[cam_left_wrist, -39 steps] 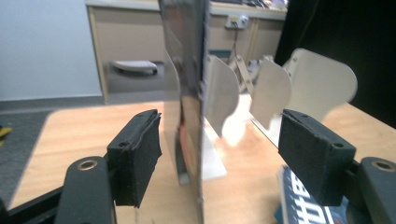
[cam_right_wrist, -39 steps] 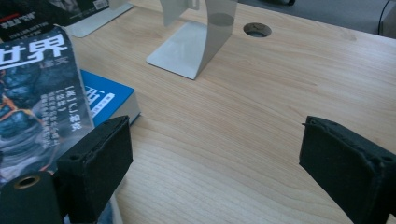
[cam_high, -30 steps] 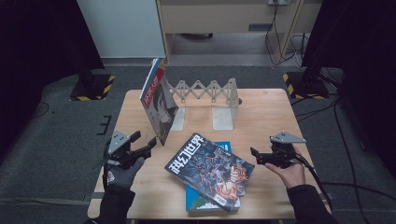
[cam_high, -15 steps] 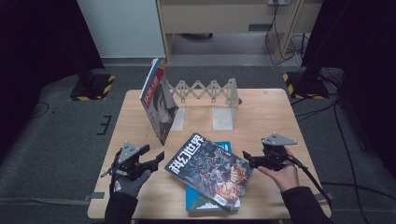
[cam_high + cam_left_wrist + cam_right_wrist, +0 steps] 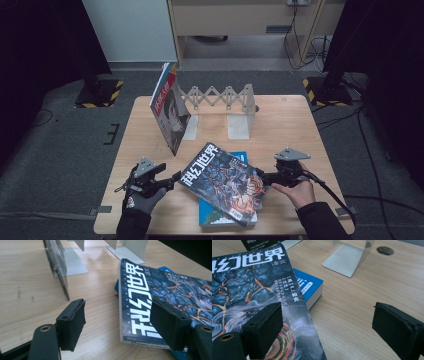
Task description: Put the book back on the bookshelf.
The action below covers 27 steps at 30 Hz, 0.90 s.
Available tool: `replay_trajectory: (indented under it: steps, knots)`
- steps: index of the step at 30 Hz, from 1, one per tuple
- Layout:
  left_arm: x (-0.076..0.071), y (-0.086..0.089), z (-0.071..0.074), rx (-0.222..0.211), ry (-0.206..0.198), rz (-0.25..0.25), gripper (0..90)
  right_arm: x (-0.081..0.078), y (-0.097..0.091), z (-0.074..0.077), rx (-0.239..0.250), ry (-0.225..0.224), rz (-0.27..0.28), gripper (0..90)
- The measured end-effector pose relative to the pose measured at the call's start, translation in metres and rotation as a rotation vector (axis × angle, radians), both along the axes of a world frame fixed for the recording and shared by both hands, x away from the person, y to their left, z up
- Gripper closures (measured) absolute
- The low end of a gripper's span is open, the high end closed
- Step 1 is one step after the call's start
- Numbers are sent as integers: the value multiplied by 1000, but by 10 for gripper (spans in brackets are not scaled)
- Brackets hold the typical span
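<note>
- The desk (image 5: 280,117) is of pale wood with a smooth, faintly grained top.
- A dark glossy magazine (image 5: 224,179) with white characters and orange lava-like veins lies flat near the front edge, turned at an angle, on a thicker blue book (image 5: 220,219).
- Behind it stands a white metal book rack (image 5: 225,100) with a zigzag folding bar; another magazine (image 5: 169,112) leans upright at its left end.
- The left hand-held gripper (image 5: 172,178) is just beside the magazine's left edge, jaws wide, one black foam pad (image 5: 72,323) over bare wood.
- The right hand-held gripper (image 5: 263,176) is at the magazine's right edge, jaws wide, holding nothing.
</note>
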<state>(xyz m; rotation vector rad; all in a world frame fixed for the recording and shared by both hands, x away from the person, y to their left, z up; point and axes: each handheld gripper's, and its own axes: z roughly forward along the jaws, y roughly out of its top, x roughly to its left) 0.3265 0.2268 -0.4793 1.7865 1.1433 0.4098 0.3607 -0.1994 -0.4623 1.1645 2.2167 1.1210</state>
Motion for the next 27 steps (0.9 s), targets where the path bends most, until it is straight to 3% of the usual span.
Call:
replay_trajectory:
  steps: [10, 18, 22, 27]
  knots:
    - [3, -12, -11, 36, 47, -41, 268, -1, 1, -10, 7, 40, 1, 100]
    - [5, -17, -18, 18, 93, -55, 253, -5, 4, -15, -7, 57, 15, 98]
    - [5, -21, -21, 32, 107, -62, 248, -6, 6, -17, -16, 65, 29, 98]
    - [5, -24, -24, 2, 127, -65, 237, -6, 9, -20, -20, 78, 38, 98]
